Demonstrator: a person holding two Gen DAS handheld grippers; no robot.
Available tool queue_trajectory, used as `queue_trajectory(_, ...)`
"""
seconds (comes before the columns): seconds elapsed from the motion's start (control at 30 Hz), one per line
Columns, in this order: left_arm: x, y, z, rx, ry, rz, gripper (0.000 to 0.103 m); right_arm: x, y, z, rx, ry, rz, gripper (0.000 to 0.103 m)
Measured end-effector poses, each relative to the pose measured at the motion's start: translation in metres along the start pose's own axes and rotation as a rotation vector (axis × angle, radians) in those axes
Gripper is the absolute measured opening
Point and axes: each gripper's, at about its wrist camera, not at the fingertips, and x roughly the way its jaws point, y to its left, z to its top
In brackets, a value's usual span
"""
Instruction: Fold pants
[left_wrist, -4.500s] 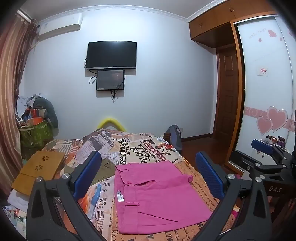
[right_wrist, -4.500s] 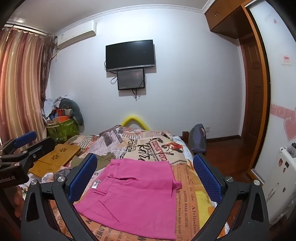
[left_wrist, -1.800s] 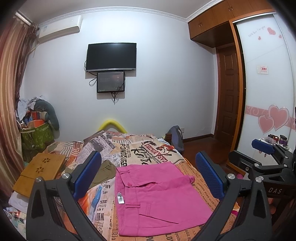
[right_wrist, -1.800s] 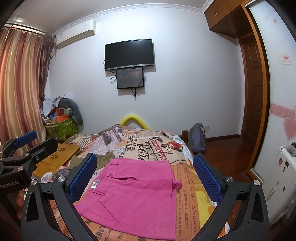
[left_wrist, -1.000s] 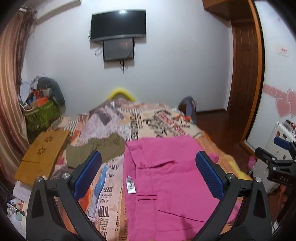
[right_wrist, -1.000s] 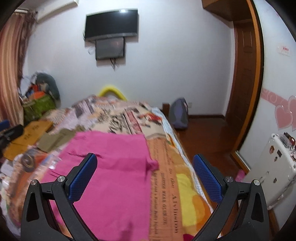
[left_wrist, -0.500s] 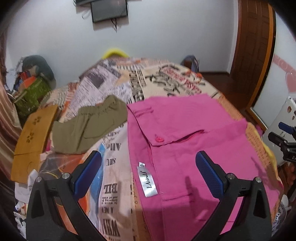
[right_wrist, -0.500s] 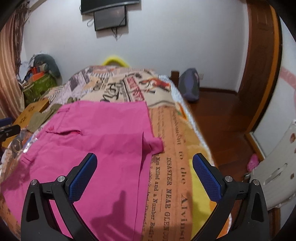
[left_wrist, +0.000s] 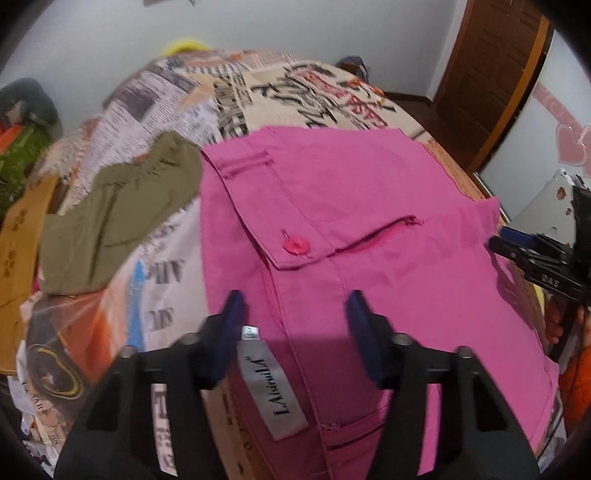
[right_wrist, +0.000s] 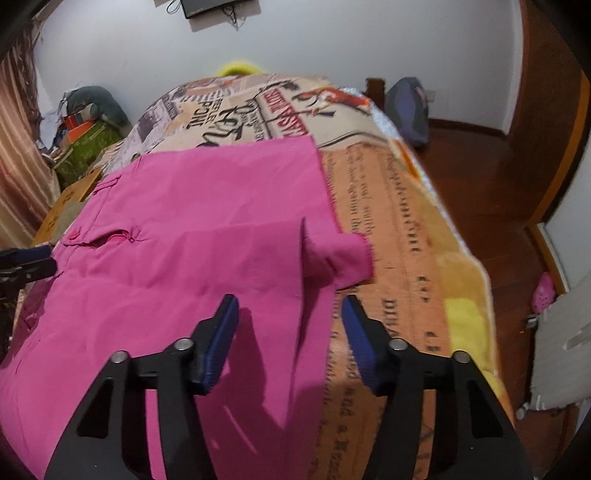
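Note:
Pink pants (left_wrist: 369, 206) lie flat on the bed, waistband to the left, with a pink button (left_wrist: 295, 246) and a white label (left_wrist: 273, 384). My left gripper (left_wrist: 294, 299) hovers low over the waistband near the label. Its jaws are closing, with fabric beneath them and nothing pinched. In the right wrist view, my right gripper (right_wrist: 290, 301) hangs over the right-hand edge of the pants (right_wrist: 207, 221), just below a folded-out flap. Its jaws are closing too, and the pads are not pressing on the cloth. Each gripper shows at the edge of the other's view: right gripper (left_wrist: 532, 254), left gripper (right_wrist: 26, 258).
An olive garment (left_wrist: 118, 214) lies left of the pants on the newspaper-print bedspread (left_wrist: 166, 266). A wooden board (left_wrist: 18, 236) sits further left. The bed's right edge drops to a wooden floor (right_wrist: 491, 177) with a blue bag (right_wrist: 410, 110) and a white object (right_wrist: 561, 350).
Both grippers have dropped and tilted down towards the pants, which now fill the views. Both pairs of jaws have narrowed from wide open to about half.

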Motion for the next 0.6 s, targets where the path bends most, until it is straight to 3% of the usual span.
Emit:
queue_trajectory(0.13, 0.008, 0.003, 0.0, -0.019, 0.027, -0.039, 0.042, 0.009, 0.002, 0.0, -0.008, 0.033, 0.036, 0.035)
queue_trajectory(0.27, 0.008, 0.004, -0.001, -0.041, 0.037, -0.08, 0.021, 0.011, 0.004, 0.0, -0.02, 0.039, 0.066, 0.014)
queue_trajectory(0.33, 0.006, 0.004, 0.0, -0.038, 0.03, -0.09, 0.006, 0.012, 0.006, 0.0, -0.034, 0.041, 0.066, 0.009)
queue_trajectory(0.6, -0.022, -0.007, 0.007, 0.045, -0.051, -0.023, 0.002, 0.004, 0.011, -0.008, -0.079, 0.039, 0.026, 0.006)
